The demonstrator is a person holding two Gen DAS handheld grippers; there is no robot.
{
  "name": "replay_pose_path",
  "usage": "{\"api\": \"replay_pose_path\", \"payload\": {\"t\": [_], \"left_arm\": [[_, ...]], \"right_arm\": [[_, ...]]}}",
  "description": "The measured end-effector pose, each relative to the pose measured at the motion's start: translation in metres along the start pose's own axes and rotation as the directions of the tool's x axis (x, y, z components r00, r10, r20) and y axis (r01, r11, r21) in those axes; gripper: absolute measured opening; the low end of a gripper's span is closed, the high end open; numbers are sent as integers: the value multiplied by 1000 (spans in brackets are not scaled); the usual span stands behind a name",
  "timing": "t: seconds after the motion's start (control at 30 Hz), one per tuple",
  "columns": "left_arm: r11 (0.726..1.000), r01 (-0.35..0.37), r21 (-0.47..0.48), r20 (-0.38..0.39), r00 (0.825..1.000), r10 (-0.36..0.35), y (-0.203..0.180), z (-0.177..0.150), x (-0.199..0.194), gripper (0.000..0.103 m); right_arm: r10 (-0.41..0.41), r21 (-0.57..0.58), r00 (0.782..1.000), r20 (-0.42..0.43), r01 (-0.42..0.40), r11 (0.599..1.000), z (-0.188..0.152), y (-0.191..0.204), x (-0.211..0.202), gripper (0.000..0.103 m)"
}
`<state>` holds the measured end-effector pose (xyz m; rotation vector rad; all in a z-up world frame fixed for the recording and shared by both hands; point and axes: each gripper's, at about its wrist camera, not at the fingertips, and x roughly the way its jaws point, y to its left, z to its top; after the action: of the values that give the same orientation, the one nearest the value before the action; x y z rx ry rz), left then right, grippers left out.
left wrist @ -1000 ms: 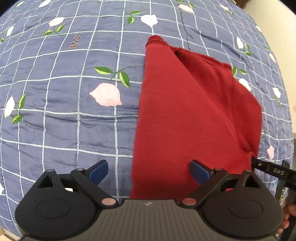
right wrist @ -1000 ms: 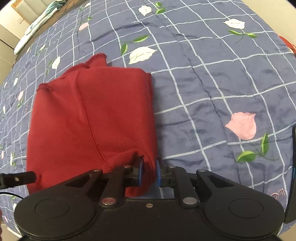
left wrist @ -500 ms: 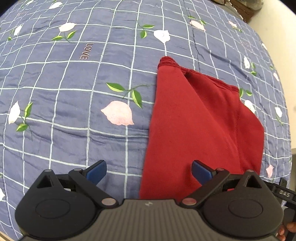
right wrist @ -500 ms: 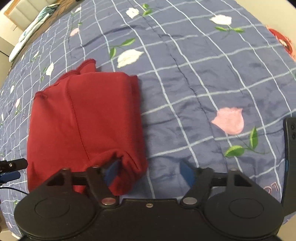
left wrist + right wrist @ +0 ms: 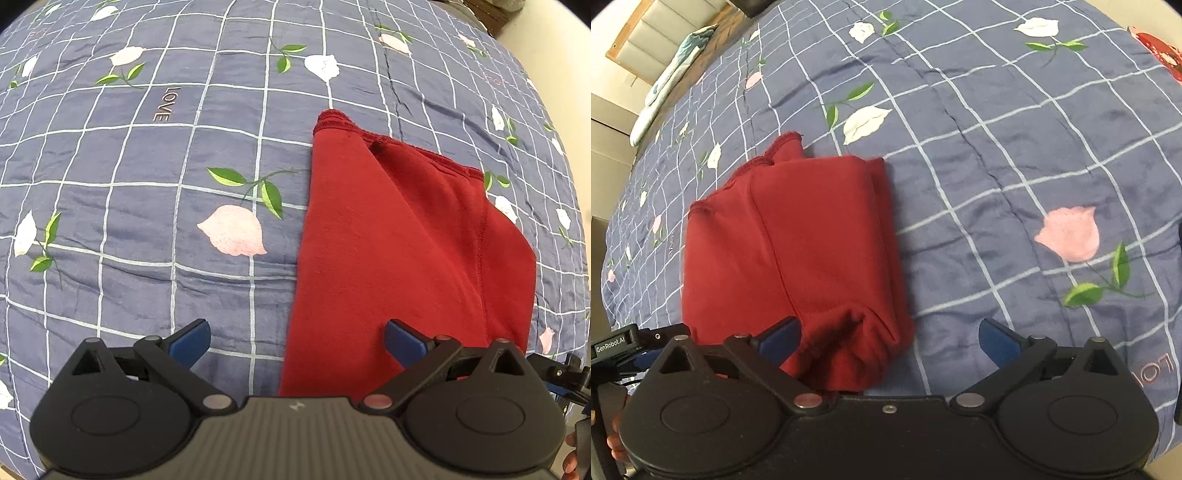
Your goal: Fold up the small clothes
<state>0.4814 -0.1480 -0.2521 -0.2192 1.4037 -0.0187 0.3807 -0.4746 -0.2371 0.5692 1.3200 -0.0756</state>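
Observation:
A folded red garment (image 5: pixel 399 240) lies flat on the blue checked bedspread (image 5: pixel 147 184). In the left wrist view my left gripper (image 5: pixel 297 341) is open, hovering over the garment's near left edge, with one blue fingertip over the quilt and the other over the cloth. In the right wrist view the same red garment (image 5: pixel 798 251) lies left of centre, its near corner bunched. My right gripper (image 5: pixel 890 338) stands open just behind that corner, holding nothing.
The bedspread (image 5: pixel 1015 155) with its rose pattern stretches out on all sides. A folded pale cloth (image 5: pixel 676 74) and a headboard lie at the far left. Something red (image 5: pixel 1160 51) shows at the right edge. The other gripper's body (image 5: pixel 617 343) and a hand are beside the garment.
My right gripper was shut on the garment's near right corner a second ago; it has opened, let go and drawn back. My left gripper has also pulled back, staying open.

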Motion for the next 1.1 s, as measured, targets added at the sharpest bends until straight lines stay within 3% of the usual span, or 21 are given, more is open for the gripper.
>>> {"api": "replay_pose_path", "payload": {"t": [0.6, 0.83, 0.97, 1.1], "left_arm": [[1000, -2, -11, -26, 1000, 2, -2, 10, 19, 102], [1000, -5, -13, -53, 999, 4, -2, 14, 28, 103], [1000, -10, 8, -67, 998, 10, -4, 16, 31, 103], [1000, -3, 20, -80, 997, 5, -5, 19, 33, 103]], "right_arm": [[-1, 12, 1000, 0, 1, 1000, 26, 27, 33, 102], [-61, 20, 997, -51, 62, 998, 30, 28, 56, 102], [-69, 29, 997, -39, 70, 997, 27, 29, 56, 101], [-52, 24, 998, -23, 53, 998, 26, 30, 51, 85]]}}
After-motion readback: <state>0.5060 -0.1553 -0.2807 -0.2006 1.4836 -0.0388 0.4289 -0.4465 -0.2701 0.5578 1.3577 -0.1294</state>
